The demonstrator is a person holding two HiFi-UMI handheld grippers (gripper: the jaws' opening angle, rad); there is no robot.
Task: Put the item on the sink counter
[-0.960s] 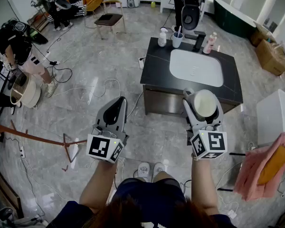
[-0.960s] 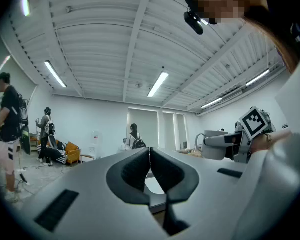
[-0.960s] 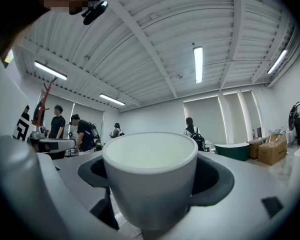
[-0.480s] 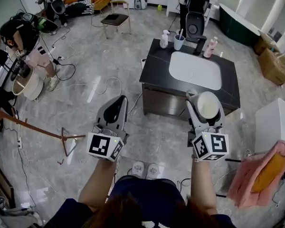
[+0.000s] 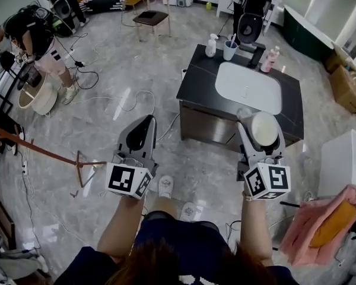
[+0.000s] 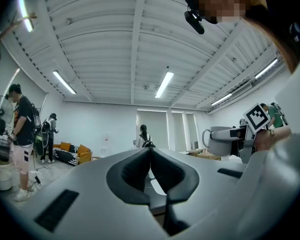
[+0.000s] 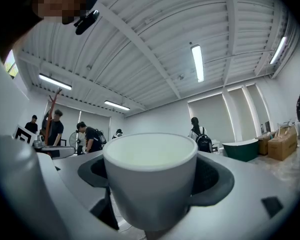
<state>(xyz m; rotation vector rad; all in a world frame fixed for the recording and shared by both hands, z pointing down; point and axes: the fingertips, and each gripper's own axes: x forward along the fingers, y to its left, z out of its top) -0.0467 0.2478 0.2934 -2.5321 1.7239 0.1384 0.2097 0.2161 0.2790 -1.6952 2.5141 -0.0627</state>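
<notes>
A white mug (image 5: 263, 128) (image 7: 150, 179) is held upright in my right gripper (image 5: 258, 133), whose jaws are shut on its sides. It hangs in the air just in front of the near edge of the dark sink counter (image 5: 196, 88), which carries a white basin (image 5: 249, 88). My left gripper (image 5: 143, 129) (image 6: 150, 156) is level with the right one, out to the left above the floor, its jaws shut together with nothing between them.
At the counter's back stand a white pump bottle (image 5: 211, 45), a cup with a toothbrush (image 5: 229, 50), a black tap (image 5: 257, 55) and a pink bottle (image 5: 269, 60). Cables lie on the floor. A white cabinet (image 5: 344, 159) and pink cloth (image 5: 314, 221) are at the right. People stand far left.
The view has shifted a little; the counter sits slightly lower and nearer in the head view. Both grippers keep their hold and spacing, and a foot has stepped forward.
</notes>
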